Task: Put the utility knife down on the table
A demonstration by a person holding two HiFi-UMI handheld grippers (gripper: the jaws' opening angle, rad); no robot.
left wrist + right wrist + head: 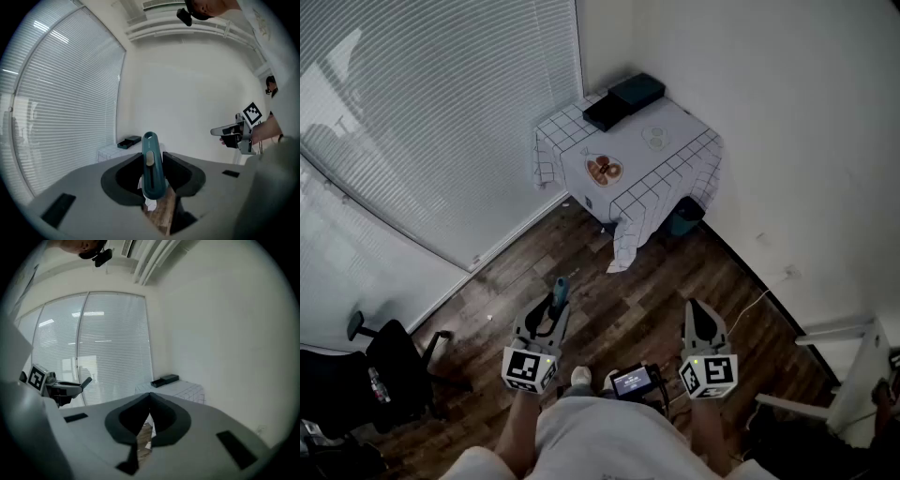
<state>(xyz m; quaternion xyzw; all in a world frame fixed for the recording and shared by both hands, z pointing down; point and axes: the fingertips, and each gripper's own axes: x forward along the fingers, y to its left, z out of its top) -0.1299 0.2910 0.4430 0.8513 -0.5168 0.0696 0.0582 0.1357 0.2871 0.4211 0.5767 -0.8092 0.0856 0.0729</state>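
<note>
Utility knife: teal, stiff, probably light, smooth plastic. Clamped upright by its lower handle in left gripper, well apart from far table. Best hold: mid-handle, off blade end. Right gripper closed, empty.

table — checked cloth | dark boxes at back | plate — front
</note>
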